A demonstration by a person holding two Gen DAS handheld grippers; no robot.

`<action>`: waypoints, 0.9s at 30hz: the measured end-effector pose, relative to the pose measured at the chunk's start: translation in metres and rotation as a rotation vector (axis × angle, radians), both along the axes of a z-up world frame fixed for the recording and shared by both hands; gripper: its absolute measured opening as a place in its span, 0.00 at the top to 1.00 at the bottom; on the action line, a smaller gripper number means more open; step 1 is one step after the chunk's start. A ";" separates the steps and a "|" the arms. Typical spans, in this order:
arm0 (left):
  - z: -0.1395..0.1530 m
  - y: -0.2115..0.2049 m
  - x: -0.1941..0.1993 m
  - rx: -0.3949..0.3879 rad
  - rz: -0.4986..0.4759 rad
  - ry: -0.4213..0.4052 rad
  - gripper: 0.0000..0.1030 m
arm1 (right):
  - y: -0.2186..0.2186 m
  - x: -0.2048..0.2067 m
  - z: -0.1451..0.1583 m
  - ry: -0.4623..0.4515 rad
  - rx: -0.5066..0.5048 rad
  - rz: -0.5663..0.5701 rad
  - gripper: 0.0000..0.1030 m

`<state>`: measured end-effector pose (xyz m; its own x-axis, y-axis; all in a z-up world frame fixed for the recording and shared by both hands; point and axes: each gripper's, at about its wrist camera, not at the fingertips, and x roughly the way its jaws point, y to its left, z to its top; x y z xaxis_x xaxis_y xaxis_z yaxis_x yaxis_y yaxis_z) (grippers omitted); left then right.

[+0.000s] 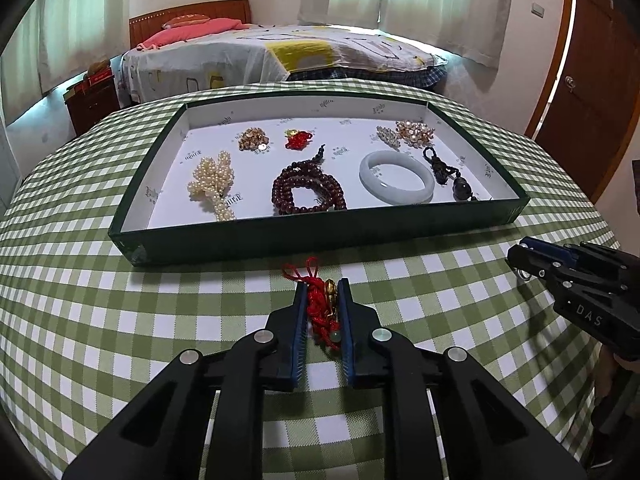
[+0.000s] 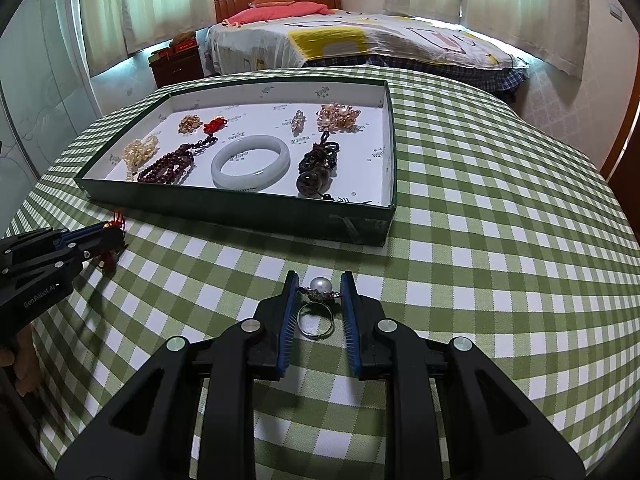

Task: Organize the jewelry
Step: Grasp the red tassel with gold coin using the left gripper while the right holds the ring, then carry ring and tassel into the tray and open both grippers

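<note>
A green-and-white checked tablecloth point(image 1: 460, 292) covers the table, with a wide bare strip between its near edge and the green tray point(image 1: 320, 236) that sits toward the far edge. The cloth to the right of the tray point(image 2: 500, 200) is open all the way to the table's right edge. Inside the tray, along its near wall, lie a pearl cluster point(image 1: 214, 180), a dark red bead strand point(image 1: 308, 192), a pale jade bangle point(image 1: 396, 178) and a dark knotted charm point(image 1: 444, 172); smaller pieces line the far wall, with white floor free between them. The left gripper point(image 1: 323, 292) is pinched on a red cord charm point(image 1: 320, 308), just short of the tray's near wall. The right gripper point(image 2: 320, 286) clamps a pearl ring point(image 2: 318, 300) over bare cloth, near the tray's near right corner.
</note>
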<state>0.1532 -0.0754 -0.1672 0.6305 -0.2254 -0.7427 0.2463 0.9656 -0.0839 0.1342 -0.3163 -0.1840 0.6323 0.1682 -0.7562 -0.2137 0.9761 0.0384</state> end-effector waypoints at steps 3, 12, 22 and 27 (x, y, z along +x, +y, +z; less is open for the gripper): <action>0.002 0.001 0.000 -0.003 -0.001 -0.004 0.85 | 0.002 -0.001 0.001 -0.002 -0.003 0.005 0.79; 0.010 0.006 -0.002 -0.012 0.009 -0.018 0.85 | 0.010 -0.003 0.008 -0.011 -0.010 0.017 0.79; 0.019 0.013 -0.007 -0.024 0.018 -0.034 0.85 | 0.026 -0.007 0.018 -0.028 -0.024 0.034 0.79; 0.025 0.021 -0.010 -0.030 0.030 -0.047 0.85 | 0.037 -0.008 0.023 -0.040 -0.026 0.040 0.79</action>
<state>0.1436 -0.0545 -0.1426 0.6711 -0.2273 -0.7056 0.2217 0.9698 -0.1016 0.1261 -0.2795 -0.1607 0.6549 0.1745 -0.7353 -0.2539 0.9672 0.0034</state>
